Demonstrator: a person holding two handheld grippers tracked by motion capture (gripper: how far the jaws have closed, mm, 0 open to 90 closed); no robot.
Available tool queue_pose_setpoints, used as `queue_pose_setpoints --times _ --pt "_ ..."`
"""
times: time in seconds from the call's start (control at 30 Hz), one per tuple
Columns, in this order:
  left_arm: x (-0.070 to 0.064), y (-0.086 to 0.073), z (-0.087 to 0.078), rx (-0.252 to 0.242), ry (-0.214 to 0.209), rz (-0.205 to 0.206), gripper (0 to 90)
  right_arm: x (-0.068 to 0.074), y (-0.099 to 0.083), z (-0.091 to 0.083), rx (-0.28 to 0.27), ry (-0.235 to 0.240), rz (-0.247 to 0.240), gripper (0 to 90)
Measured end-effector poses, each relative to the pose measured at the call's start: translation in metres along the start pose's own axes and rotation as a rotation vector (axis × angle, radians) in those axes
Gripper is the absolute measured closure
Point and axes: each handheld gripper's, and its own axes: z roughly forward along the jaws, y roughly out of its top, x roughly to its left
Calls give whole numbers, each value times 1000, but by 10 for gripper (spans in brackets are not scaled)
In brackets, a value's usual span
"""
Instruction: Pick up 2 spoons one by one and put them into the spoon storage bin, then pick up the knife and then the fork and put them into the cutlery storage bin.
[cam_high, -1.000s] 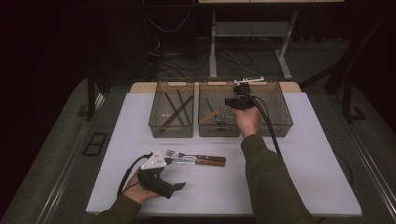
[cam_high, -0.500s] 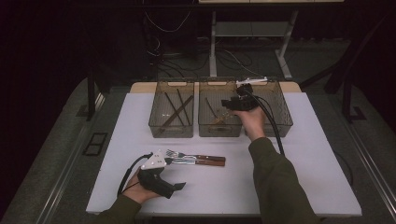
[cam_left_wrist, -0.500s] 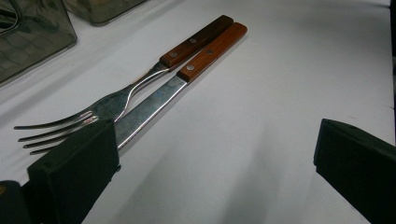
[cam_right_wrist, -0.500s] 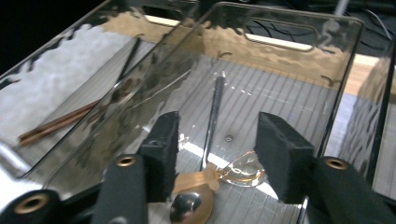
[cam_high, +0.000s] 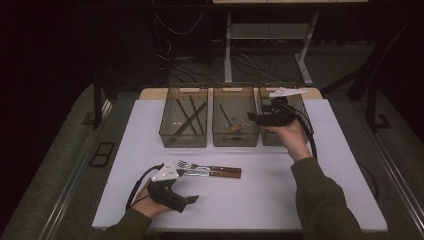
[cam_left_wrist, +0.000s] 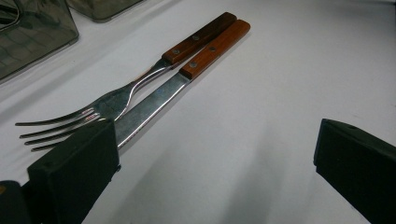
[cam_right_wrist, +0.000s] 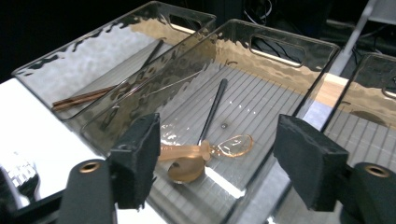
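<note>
A fork (cam_high: 197, 165) and a knife (cam_high: 215, 173), both with wooden handles, lie side by side on the white table (cam_high: 280, 200). My left gripper (cam_high: 187, 186) rests open near the front left. In the left gripper view its left jaw covers the knife's blade tip beside the fork (cam_left_wrist: 88, 114), and the knife (cam_left_wrist: 187, 79) runs away from it; my left gripper (cam_left_wrist: 212, 163) holds nothing. My right gripper (cam_high: 256, 118) hovers open above the wall between the middle bin (cam_high: 235, 140) and the right bin (cam_high: 272, 140). Amber spoons (cam_right_wrist: 196, 156) lie below my right gripper (cam_right_wrist: 219, 163).
Three clear bins stand in a row at the table's back. The left bin (cam_high: 182, 140) holds brown chopsticks (cam_right_wrist: 84, 99). A thin black stick (cam_right_wrist: 212, 112) lies in the middle bin. A white object (cam_high: 287, 92) sits by the right bin's far rim.
My right hand and gripper have shifted rightwards from over the middle bin towards the right bin. The left gripper, fork and knife have stayed put.
</note>
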Motion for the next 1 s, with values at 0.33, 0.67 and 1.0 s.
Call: queue_pose_setpoints --times 0.33,0.67,1.0 --pt "0 0 0 5 1 -1 0 -2 -24 -33 -33 44 -39 260" --pt "1 -1 1 7 6 -11 0 3 -59 -60 -43 72 -55 241" --pt "2 -1 -1 -6 11 -23 0 15 -98 -76 -33 64 -76 190"
